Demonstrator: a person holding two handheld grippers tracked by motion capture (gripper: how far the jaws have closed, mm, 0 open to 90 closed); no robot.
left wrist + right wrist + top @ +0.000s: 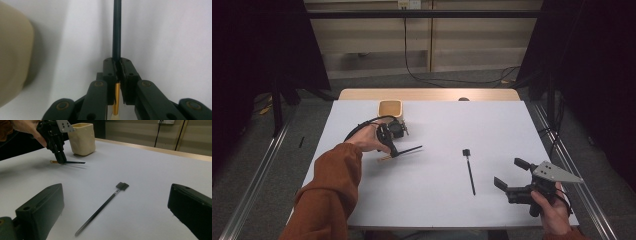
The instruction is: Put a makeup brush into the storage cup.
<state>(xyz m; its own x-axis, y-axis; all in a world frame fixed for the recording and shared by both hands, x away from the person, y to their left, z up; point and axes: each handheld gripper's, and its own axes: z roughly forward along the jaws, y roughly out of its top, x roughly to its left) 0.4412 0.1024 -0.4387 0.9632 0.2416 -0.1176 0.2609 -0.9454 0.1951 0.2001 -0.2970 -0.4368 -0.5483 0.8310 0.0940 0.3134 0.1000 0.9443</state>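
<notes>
My left gripper (pixel 393 152) (pixel 117 63) is shut on a thin paintbrush (pixel 411 149) (pixel 116 30) and holds it just above the white table (pixel 437 200). The brush's dark handle points right, and its gold ferrule (pixel 115 97) and pale tip sit behind the jaws. A second, black flat-headed brush (pixel 469 172) (pixel 100 210) lies loose at the table's middle right. My right gripper (pixel 508 172) (pixel 116 192) hovers open near the front right, its jaws wide apart and aimed toward that black brush. In the right gripper view, the left gripper (pixel 60 157) shows with its held brush (pixel 73 162).
A cream cup (pixel 390 108) (pixel 12 57) (pixel 82 138) stands at the back left of the table, just behind the left gripper. A wooden strip (pixel 427 94) runs along the far edge. Metal rails (pixel 562 150) flank the table on both sides.
</notes>
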